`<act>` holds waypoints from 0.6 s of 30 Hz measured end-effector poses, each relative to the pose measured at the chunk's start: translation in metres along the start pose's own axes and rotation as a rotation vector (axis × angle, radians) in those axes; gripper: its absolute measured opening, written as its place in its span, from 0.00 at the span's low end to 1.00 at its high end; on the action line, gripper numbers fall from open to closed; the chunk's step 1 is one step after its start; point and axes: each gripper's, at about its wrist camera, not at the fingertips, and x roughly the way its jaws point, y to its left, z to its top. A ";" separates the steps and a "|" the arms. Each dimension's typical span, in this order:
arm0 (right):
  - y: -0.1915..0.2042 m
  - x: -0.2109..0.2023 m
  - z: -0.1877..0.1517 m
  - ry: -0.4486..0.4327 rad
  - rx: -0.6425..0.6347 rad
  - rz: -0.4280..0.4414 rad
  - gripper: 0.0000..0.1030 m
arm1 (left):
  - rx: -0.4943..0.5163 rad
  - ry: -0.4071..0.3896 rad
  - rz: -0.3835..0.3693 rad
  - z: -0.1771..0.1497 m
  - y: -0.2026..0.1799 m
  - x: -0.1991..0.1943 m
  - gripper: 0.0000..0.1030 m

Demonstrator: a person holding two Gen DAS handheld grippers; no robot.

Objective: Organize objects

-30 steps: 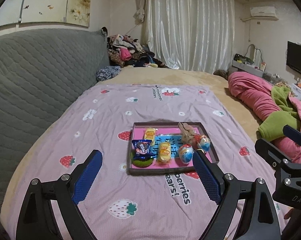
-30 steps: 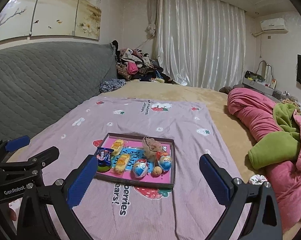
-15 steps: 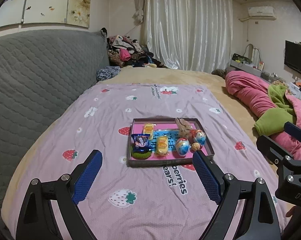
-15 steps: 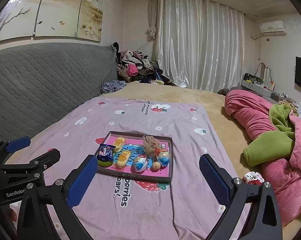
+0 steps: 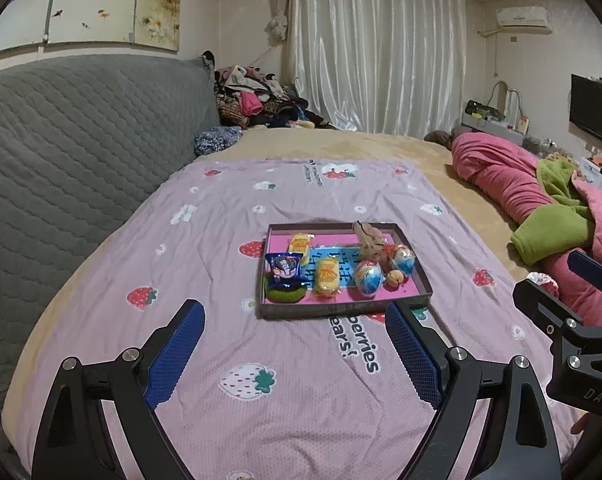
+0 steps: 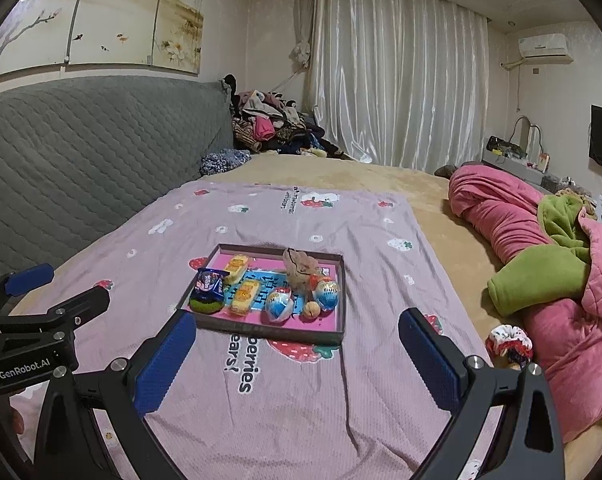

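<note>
- Step in hand (est.): approach to tray (image 5: 343, 310) on bed. Do well: keep both tongs wide, come in low and slow, pick one item, don't knock tray rim.
- Tray items, L→R: blue packet (image 5: 283, 267) w/ green thing under, yellow snacks (image 5: 327, 276), eggs (image 5: 367, 277).
- Left tongs (image 5: 295, 354): wide open, empty; tray just beyond tips.
- Right tongs (image 6: 297, 358): wide open, empty; tray ahead, toward its left finger.
</note>
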 end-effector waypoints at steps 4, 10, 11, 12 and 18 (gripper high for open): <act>-0.001 0.006 -0.008 0.015 0.000 0.000 0.99 | -0.002 0.009 0.000 -0.010 0.000 0.006 0.90; -0.006 0.016 -0.024 0.038 0.014 0.001 0.99 | -0.013 0.037 0.006 -0.024 0.002 0.019 0.90; -0.006 0.018 -0.027 0.040 0.014 -0.001 0.99 | -0.016 0.041 0.004 -0.025 0.002 0.020 0.90; -0.006 0.020 -0.030 0.043 0.013 -0.005 0.99 | -0.017 0.046 0.001 -0.027 0.002 0.022 0.90; -0.009 0.025 -0.043 0.062 0.018 -0.001 0.99 | -0.008 0.059 0.002 -0.038 -0.003 0.028 0.90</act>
